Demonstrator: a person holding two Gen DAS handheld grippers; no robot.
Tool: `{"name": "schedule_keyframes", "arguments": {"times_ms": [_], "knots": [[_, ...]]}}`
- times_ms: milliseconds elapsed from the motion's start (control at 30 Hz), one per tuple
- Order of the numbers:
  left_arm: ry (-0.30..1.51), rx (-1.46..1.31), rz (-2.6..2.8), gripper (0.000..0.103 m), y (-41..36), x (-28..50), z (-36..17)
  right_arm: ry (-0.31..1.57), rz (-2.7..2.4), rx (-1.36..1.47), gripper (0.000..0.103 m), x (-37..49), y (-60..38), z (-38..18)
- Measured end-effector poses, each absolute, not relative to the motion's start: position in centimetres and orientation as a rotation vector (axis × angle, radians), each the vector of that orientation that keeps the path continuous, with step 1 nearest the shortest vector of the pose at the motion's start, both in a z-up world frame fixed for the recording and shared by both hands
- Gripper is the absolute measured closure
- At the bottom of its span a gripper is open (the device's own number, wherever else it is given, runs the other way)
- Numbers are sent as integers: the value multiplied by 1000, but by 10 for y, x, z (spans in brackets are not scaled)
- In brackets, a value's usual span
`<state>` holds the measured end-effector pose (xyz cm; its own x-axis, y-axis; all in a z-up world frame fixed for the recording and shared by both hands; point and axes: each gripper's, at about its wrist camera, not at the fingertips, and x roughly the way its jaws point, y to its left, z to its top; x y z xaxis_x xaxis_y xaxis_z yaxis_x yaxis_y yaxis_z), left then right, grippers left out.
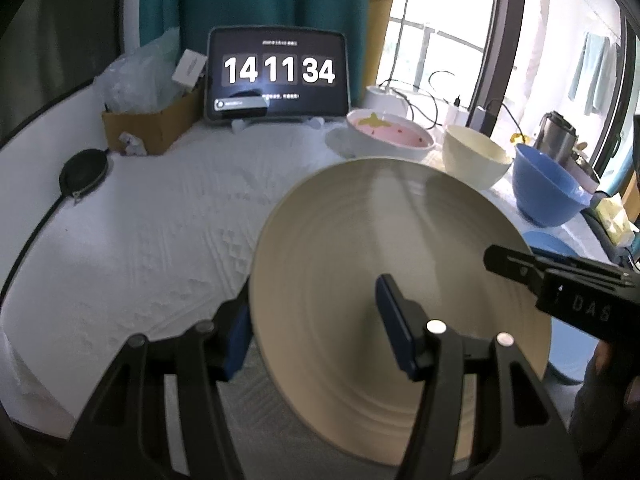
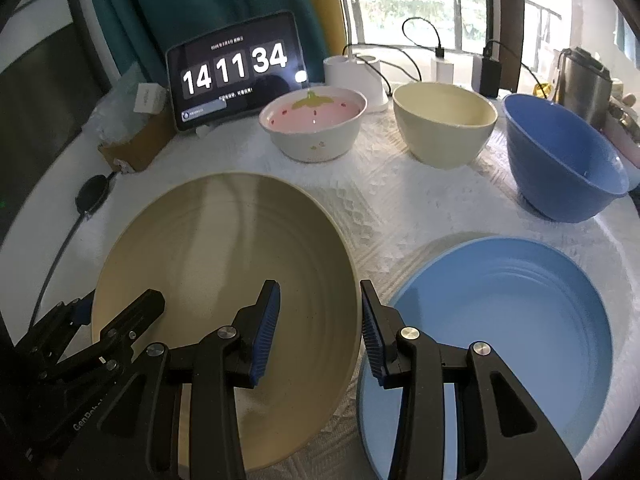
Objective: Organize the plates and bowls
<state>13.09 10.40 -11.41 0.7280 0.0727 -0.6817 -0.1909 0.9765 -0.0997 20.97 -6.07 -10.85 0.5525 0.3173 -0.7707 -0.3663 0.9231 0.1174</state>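
Observation:
A large beige plate [image 1: 380, 220] [image 2: 224, 248] hangs tilted a little above the white cloth, held from two sides. My left gripper [image 1: 312, 296] [image 2: 120, 304] is shut on its left rim, one finger under the edge and one inside. On the plate's right rim my right gripper [image 2: 320, 286] [image 1: 496, 258] is shut the same way. A light blue plate [image 2: 500, 320] [image 1: 548, 242] lies flat to the right, partly under the beige rim. Behind stand a pink-lined bowl [image 2: 314, 120] [image 1: 390, 134], a cream bowl [image 2: 444, 128] [image 1: 476, 156] and a blue bowl [image 2: 560, 160] [image 1: 548, 188].
A tablet clock [image 2: 236, 68] leans at the back, with a cardboard box [image 1: 152, 124] and a black pouch [image 1: 84, 170] to its left. Chargers with cables [image 2: 440, 60] and a steel kettle [image 2: 584, 80] line the window side. White cloth [image 1: 160, 240] covers the left half.

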Motion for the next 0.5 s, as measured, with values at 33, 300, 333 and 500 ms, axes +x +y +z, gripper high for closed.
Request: {"name": "schedule_keyframes", "arguments": {"times_ms": [33,300,333,500], "knots": [[738,-166,146,44,103,130,-113,894,406,-56,61,208,-63,-107],[726,-141,133,44,87,122,-104,875,404,-26,61,197,-83,-99],[726,-137,132,44,85,122,-103,873,404,-22,61,197,-85,-98],[724,-115,117,44,70,120,-100,863,394,0,61,193,-100,-96]]}}
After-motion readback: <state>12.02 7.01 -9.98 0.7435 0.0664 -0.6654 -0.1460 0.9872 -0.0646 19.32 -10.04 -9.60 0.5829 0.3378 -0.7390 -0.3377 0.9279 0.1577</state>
